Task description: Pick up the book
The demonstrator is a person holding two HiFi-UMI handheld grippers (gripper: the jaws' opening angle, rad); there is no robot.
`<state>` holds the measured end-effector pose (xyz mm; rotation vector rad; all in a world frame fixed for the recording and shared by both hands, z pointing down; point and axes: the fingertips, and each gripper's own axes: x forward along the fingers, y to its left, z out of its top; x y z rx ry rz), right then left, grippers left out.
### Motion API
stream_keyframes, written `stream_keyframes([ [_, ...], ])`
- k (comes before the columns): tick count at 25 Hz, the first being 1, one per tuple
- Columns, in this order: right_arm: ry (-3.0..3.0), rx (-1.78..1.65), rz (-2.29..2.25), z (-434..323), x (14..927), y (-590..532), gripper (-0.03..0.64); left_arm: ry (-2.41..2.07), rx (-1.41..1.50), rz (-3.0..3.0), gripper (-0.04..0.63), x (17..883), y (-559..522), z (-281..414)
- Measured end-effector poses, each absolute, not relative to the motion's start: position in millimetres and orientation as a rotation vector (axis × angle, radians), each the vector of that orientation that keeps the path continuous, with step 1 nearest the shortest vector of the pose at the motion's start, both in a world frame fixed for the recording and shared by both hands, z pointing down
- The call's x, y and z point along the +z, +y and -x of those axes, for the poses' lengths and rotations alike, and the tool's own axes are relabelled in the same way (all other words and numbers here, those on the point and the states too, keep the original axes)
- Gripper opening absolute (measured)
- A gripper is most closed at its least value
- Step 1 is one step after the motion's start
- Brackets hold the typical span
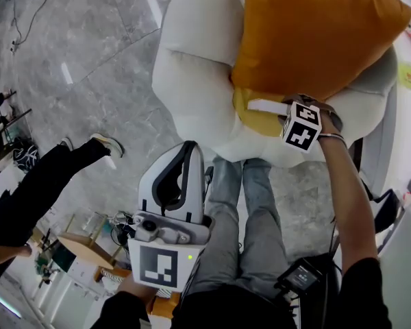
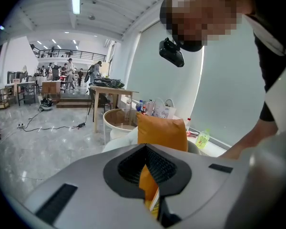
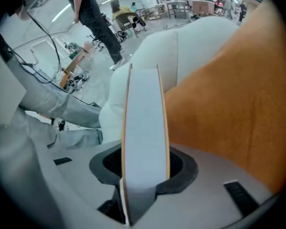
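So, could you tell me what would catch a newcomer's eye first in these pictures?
The big orange cushion leaning on the puffy white armchair at the top of the head view stands out first. Just under its lower edge, the right gripper is closed on a yellow-covered book, whose white page edge fills the right gripper view. The left gripper hangs low over the person's lap, empty.

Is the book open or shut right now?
Shut: in the right gripper view the book shows one solid white page edge flanked by both yellow covers.
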<state>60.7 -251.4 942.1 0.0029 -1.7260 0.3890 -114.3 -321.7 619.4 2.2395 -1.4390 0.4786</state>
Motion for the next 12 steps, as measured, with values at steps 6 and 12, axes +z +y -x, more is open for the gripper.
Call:
stream_keyframes([
  [6, -1.715, 0.372, -0.067, -60, 943, -245, 0.156, -1.589, 0.52, -2.315, 0.011, 655, -323, 103],
  [12, -1.723, 0.385, -0.087, -59, 942, -234, 0.156, -1.636, 0.674, -2.242, 0.011, 766, -304, 92],
])
